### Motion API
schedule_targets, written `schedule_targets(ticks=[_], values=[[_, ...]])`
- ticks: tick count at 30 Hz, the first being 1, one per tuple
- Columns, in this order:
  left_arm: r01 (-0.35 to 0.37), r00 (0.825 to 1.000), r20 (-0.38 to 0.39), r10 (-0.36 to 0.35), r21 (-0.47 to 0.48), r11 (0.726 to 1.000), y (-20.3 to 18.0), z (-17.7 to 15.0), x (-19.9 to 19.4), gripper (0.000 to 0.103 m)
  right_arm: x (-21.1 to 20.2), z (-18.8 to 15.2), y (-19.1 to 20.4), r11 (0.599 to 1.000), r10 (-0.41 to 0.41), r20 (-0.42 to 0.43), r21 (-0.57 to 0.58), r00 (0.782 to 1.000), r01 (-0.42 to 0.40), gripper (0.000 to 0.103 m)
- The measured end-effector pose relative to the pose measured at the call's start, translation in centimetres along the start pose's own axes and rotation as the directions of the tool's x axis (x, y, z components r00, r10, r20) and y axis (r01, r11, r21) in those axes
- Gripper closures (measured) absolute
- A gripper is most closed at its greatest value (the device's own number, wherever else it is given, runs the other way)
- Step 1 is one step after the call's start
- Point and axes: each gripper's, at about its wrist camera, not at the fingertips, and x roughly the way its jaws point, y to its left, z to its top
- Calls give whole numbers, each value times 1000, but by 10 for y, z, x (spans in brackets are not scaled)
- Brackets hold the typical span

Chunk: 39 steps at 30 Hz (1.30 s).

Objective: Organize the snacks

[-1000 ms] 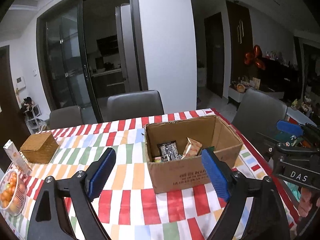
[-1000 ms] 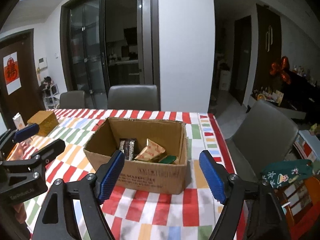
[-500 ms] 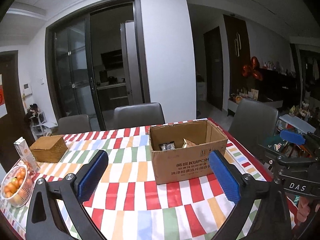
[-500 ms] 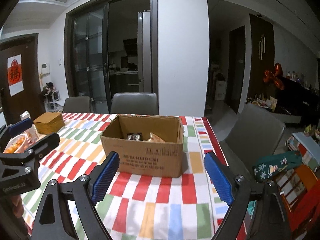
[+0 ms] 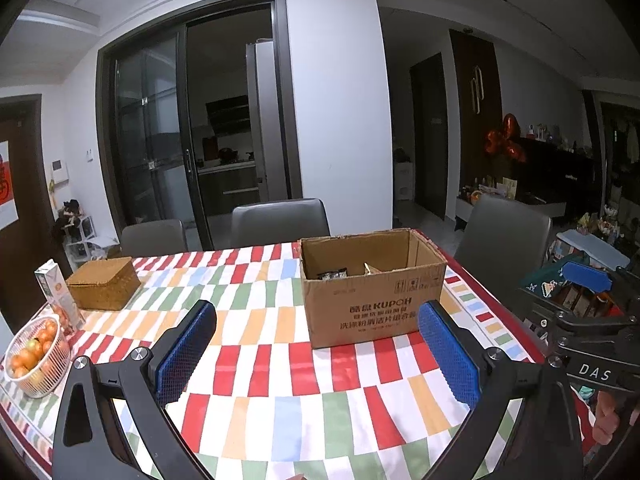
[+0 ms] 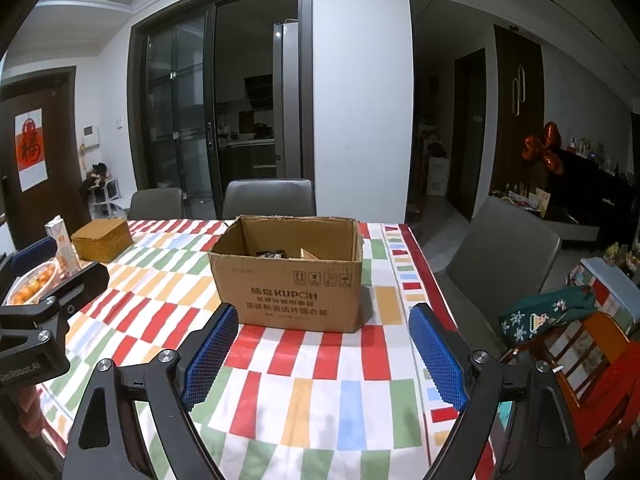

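Note:
An open cardboard box (image 5: 372, 296) stands on the chequered tablecloth (image 5: 280, 364); it also shows in the right wrist view (image 6: 288, 284). Only the tops of a dark snack packet (image 5: 332, 274) and a tan packet (image 5: 374, 268) show over its rim. My left gripper (image 5: 316, 352) is open and empty, held back from the box over the table's near part. My right gripper (image 6: 320, 356) is open and empty, in front of the box.
A woven box (image 5: 103, 289), a juice carton (image 5: 56, 296) and a white basket of oranges (image 5: 34, 354) sit at the table's left. Grey chairs (image 5: 280, 220) stand behind and to the right (image 6: 500, 256). A side table with a green bag (image 6: 548, 314) is at right.
Both grippers have pulled back and lowered away from the box, so its front face shows and its contents are mostly hidden. Both stay open and empty.

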Motion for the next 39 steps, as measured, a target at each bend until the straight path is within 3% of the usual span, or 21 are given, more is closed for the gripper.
schedule_targets(ticks=[16, 39], values=[[25, 1000, -5, -25, -10, 1000, 0, -4, -1, 0, -8, -4, 4, 1000, -14, 6, -20, 1000, 15, 15], [-3, 1000, 7, 3, 6, 1000, -2, -3, -1, 0, -7, -5, 3, 1000, -13, -1, -11, 1000, 12, 15]])
